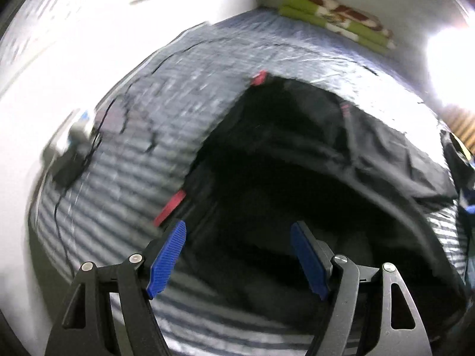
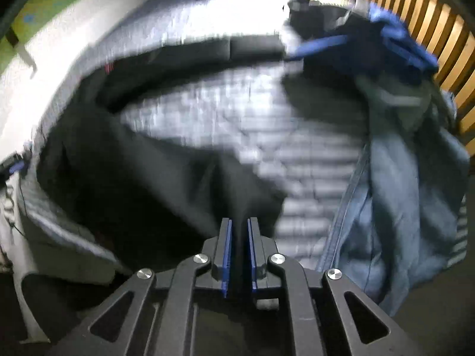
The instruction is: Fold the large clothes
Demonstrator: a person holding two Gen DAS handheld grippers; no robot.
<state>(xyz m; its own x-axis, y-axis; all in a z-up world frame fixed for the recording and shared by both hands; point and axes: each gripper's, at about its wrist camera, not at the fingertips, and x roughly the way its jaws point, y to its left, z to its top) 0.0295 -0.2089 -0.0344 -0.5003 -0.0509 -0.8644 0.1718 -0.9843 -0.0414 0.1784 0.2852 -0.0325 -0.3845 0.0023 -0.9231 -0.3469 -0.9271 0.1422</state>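
A large black garment [image 1: 297, 160] with red trim [image 1: 170, 204] lies spread on a bed with a grey striped cover [image 1: 142, 148]. My left gripper [image 1: 237, 231] hovers open above the garment's near edge, nothing between its blue pads [image 1: 166, 255]. In the right wrist view the same black garment [image 2: 142, 160] stretches from the left toward my right gripper [image 2: 239, 231], which is shut on a fold of the black cloth, pulled up taut between its blue pads [image 2: 227, 255]. Both views are blurred by motion.
A pile of blue denim clothes [image 2: 394, 195] and a dark blue item [image 2: 371, 47] lie at the bed's right side by a wooden slatted headboard [image 2: 430, 29]. A folded green patterned blanket [image 1: 338, 14] sits at the far corner. A dark cable [image 1: 98, 130] and small device rest left.
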